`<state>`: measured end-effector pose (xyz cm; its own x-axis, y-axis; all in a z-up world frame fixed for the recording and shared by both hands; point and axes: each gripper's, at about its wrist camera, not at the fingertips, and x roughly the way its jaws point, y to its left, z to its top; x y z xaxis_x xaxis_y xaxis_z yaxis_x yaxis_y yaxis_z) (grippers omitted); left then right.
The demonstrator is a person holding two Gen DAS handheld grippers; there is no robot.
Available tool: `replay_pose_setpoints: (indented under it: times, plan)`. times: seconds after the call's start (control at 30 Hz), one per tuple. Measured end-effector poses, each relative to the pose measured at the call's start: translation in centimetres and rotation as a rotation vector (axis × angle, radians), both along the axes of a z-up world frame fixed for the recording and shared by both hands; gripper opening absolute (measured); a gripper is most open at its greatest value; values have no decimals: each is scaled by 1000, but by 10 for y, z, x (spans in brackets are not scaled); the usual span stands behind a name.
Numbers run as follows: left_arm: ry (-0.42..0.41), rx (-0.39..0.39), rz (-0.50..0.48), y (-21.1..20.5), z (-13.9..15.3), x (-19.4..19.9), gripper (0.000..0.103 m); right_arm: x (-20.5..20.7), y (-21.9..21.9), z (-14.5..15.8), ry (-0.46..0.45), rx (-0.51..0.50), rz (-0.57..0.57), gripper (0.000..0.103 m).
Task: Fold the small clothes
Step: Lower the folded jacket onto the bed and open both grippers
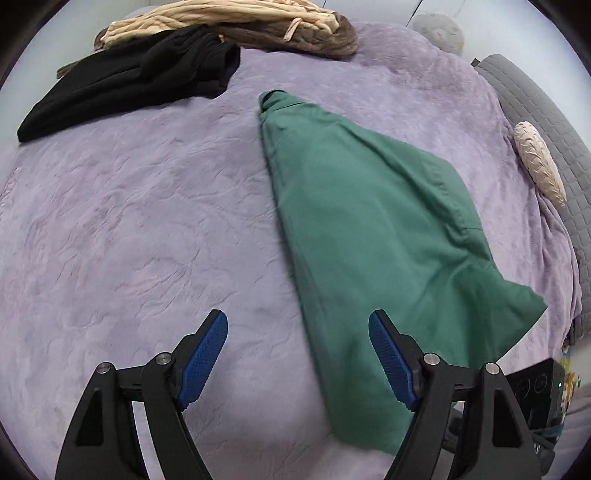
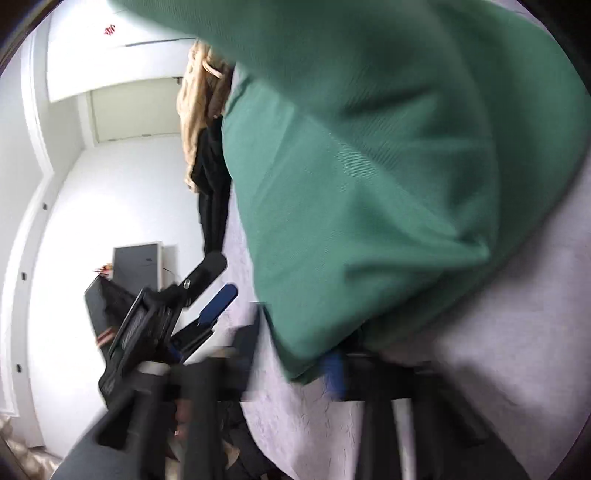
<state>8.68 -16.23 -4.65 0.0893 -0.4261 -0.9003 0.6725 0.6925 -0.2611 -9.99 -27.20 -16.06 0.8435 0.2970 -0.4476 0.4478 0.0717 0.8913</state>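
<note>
A green garment (image 1: 369,229) lies lengthwise on the lilac bedspread (image 1: 129,221), its near right corner lifted. My left gripper (image 1: 297,354) is open and empty, just above the bedspread, its right finger (image 1: 391,362) over the garment's near left edge. In the right wrist view the green garment (image 2: 369,166) fills the frame, blurred. My right gripper (image 2: 295,369) is blurred; its blue pad (image 2: 334,373) sits under the cloth's edge, and I cannot tell whether it grips. The left gripper also shows in the right wrist view (image 2: 207,295).
A black garment (image 1: 129,88) and a beige and brown pile (image 1: 229,26) lie at the bed's far left. A grey quilted cushion (image 1: 546,122) and a pale crinkled item (image 1: 539,162) are at the right edge. A dark device (image 1: 535,398) sits near right.
</note>
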Motion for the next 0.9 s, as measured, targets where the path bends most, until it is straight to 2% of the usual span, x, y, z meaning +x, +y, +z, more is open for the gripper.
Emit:
replay_pose_setpoints:
  times: [0.1,0.17,0.23,0.27,0.3,0.33,0.37,0.47,0.53,0.67,0.77,0.8,0.83,0.9]
  plan:
    - [-8,-4,3,17,-1,-1,80,9,10,10,-45,-41,16,12]
    - [-12,-1,3,21,-1,-1,80,9,23,-6,12,-21,27,12]
    - [-4,13,-14,20,-8,-4,80,-4,18,-17,59,45,16,13]
    - [-9,25,-23,18,-10,-7,80,-5,23,-12,56,74,12,14]
    - [-19,45,-29,15,-12,-10,80,-6,20,-6,67,56,25,19]
    - [-22,51,-37,13,-13,-13,80,-2,18,4,85,6,58,31]
    - [-20,38,-42,14,-12,-15,80,-2,19,18,96,-46,93,32]
    - [-25,16,-56,15,-7,-20,80,-10,7,64,107,-237,162,32]
    - [-31,10,-65,12,-4,-24,80,-8,-1,90,114,-337,160,32]
    - [-34,-14,-91,-2,2,-35,80,2,-41,118,137,-487,144,31]
    - [-33,-14,-127,-12,0,-48,80,3,-59,115,257,-535,155,31]
    - [-29,-2,-144,-14,-5,-52,80,9,-62,104,310,-541,162,29]
    - [-28,21,-164,-15,-14,-58,80,-8,-70,90,373,-546,167,25]
    - [-29,63,-187,-12,-31,-68,80,-31,-83,60,453,-484,172,5]
